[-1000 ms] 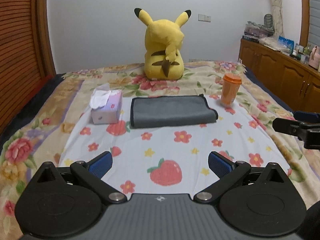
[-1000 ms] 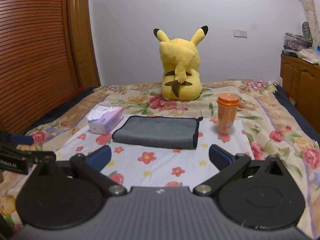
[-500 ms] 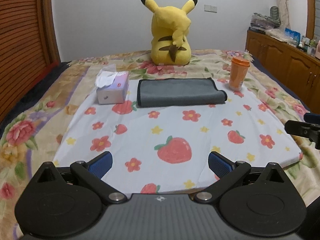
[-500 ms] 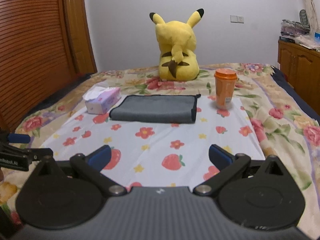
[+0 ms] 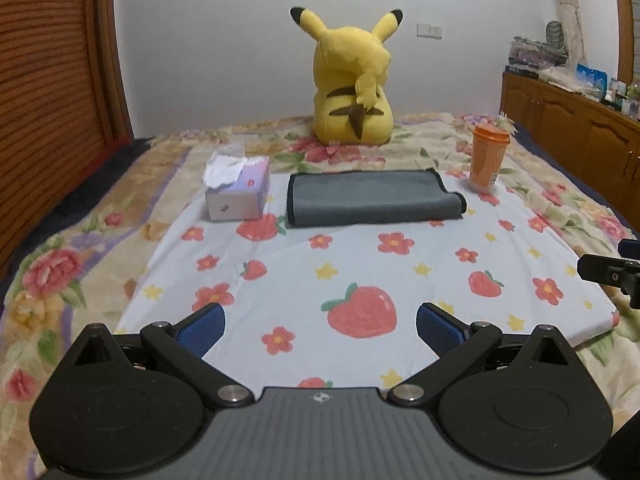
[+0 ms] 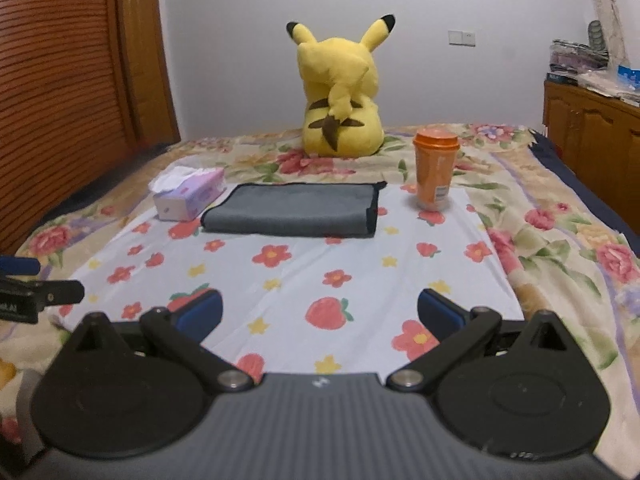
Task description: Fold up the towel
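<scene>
A grey towel (image 5: 370,199) with a dark hem lies folded flat at the far end of a white flower-and-strawberry cloth (image 5: 360,276) on the bed; it also shows in the right wrist view (image 6: 294,210). My left gripper (image 5: 319,328) is open and empty, low over the cloth's near edge, well short of the towel. My right gripper (image 6: 319,312) is open and empty, also near the front edge. Each gripper's tip shows at the other view's side: the right one (image 5: 608,274) and the left one (image 6: 36,292).
A tissue box (image 5: 238,194) stands left of the towel and an orange lidded cup (image 5: 488,158) right of it. A yellow Pikachu plush (image 5: 352,84) sits behind. A wooden cabinet (image 5: 572,124) runs along the right, slatted wooden doors (image 6: 60,80) along the left.
Both grippers have pulled back from the towel toward the cloth's near edge, so the towel looks farther away. The jaws stay open. The towel has not moved.
</scene>
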